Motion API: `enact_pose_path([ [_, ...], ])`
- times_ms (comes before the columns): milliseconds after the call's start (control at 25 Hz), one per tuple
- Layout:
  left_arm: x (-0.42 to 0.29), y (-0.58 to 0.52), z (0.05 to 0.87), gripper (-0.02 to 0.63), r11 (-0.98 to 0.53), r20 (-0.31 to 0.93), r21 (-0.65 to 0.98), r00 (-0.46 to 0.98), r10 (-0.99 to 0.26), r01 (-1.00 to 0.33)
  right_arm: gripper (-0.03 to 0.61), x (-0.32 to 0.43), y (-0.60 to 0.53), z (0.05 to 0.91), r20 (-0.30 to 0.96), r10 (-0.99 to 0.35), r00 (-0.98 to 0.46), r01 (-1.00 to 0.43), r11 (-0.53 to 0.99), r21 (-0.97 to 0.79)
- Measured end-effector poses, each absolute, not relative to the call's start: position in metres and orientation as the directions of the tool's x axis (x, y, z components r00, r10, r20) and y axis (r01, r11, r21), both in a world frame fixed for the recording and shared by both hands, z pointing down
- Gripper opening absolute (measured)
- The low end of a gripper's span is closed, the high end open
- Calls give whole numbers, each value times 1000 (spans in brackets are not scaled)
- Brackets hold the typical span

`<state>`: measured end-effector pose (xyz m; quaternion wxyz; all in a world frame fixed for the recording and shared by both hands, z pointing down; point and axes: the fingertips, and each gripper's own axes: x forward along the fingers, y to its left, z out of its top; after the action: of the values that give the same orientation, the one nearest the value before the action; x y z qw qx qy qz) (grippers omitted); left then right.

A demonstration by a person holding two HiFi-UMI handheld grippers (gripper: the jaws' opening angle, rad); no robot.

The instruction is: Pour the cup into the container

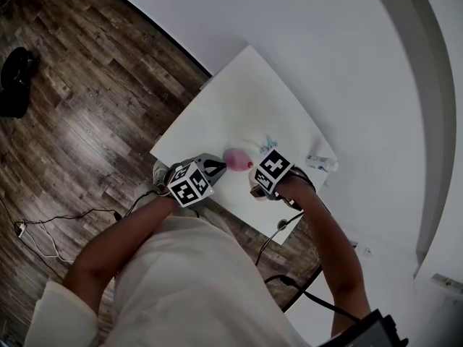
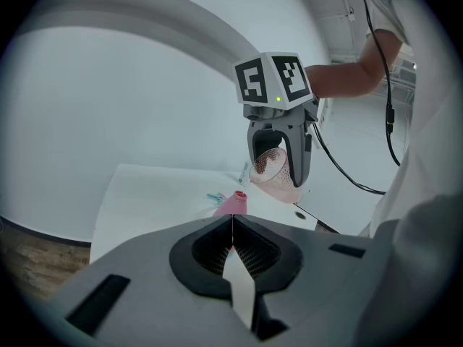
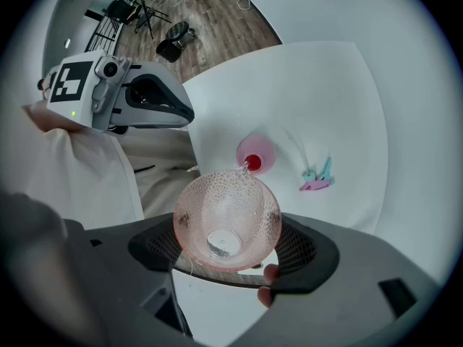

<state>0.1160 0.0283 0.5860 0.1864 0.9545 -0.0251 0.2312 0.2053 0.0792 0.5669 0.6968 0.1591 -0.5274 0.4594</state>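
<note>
White table (image 1: 246, 92) on a wooden floor carries the whole scene. On it the pink container (image 3: 255, 154) stands upright, its long axis vertical and its narrow red mouth pointing up. It lies just ahead of and below the tips of the right gripper (image 2: 278, 181), whose jaws are clamped on the two sides of the pink dimpled cup (image 3: 226, 219). The cup is tipped far over: its axis leans forward, with the lip over the container's mouth and the base back toward the gripper's body. A thin thread of liquid seems to join lip and mouth, and the cup looks almost empty. I judge that only the lip's place over that small opening matters now. The left gripper (image 2: 232, 226) is closed on nothing, just beside the container but not touching it. Small blue and pink clips (image 3: 318, 178) lie farther out.
</note>
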Motion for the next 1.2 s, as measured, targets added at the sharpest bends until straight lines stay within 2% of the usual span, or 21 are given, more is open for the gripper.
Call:
enact_pose_path([
  [1200, 118, 30, 592, 11, -929, 447, 345, 894, 37, -134, 380, 207, 79, 567, 864, 502, 48, -802, 534, -266],
])
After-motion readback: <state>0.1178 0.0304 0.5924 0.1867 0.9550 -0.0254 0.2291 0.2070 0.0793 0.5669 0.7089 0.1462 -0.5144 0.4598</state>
